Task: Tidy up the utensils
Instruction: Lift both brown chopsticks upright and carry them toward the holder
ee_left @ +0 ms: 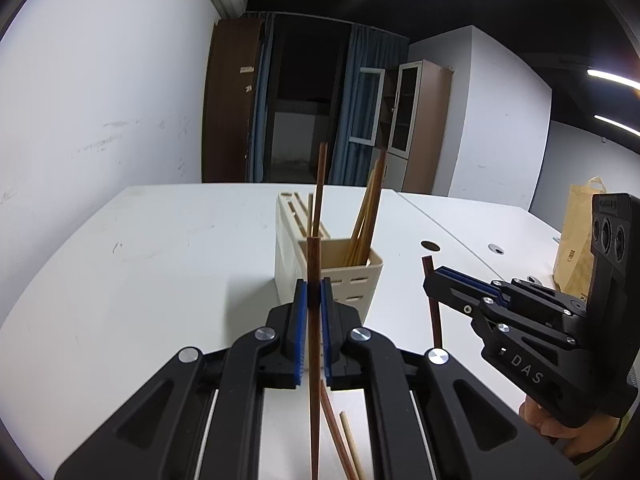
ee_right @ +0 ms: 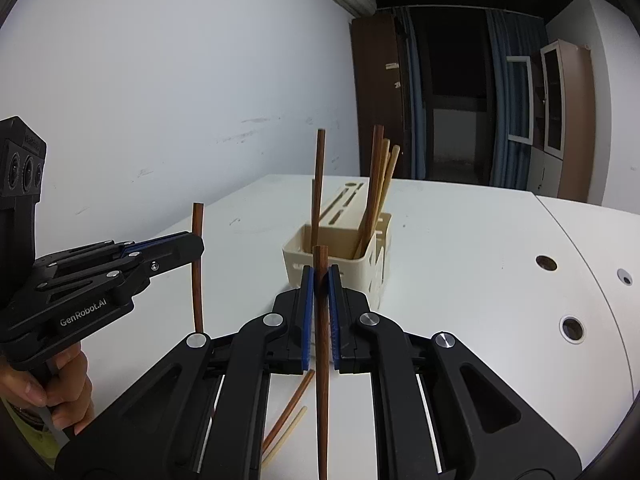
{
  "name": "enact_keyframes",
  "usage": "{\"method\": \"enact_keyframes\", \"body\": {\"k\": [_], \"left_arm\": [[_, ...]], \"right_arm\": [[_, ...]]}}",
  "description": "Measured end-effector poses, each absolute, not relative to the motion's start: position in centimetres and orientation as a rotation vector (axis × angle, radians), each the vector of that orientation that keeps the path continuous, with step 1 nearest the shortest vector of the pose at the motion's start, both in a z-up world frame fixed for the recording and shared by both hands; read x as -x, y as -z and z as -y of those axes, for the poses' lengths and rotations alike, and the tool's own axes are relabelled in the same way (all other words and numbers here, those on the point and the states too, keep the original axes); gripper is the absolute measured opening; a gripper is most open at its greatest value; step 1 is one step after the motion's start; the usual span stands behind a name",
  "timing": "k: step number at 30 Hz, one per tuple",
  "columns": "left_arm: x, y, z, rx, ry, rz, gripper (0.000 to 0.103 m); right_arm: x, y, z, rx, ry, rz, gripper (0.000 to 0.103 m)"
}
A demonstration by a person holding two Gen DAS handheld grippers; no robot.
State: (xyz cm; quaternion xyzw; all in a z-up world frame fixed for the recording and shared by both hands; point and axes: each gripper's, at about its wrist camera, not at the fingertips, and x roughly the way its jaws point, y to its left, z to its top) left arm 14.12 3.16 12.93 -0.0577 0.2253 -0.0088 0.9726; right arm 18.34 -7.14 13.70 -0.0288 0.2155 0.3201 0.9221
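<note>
Brown paper bag [ee_left: 576,240] appears only beside the right gripper [ee_left: 430,276].

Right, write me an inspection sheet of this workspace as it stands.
Surface: white table, scuffed, round grommet holes on the right.
Job's things: cream utensil holder with chopsticks standing inside; two loose chopsticks lying on the table near the camera.
Clutter: brown paper bag at the right edge.
Grippers: left gripper shut on a dark chopstick, held upright; right gripper shut on another dark chopstick, also upright.
Cables: nothing seen.
Surroundings: white wall, dark doorway with blue curtains, cabinet.
</note>
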Motion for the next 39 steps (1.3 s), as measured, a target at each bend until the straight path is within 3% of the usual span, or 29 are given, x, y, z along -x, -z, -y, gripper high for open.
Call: {"method": "enact_keyframes", "body": {"k": [25, 39], "left_arm": [[-14.1, -20.0, -1.3, 0.06, 0.048, -0.273, 0.007], [-14.6, -21.4, -1.7, 0.053, 0.032, -0.177, 0.007]], "right_arm": [[-17.6, -21.3, 6.6, 0.01, -0.657, -0.209, 0.007], [-19.8, -22.4, 7.5, -0.051, -0.665, -0.107, 0.007]]}}
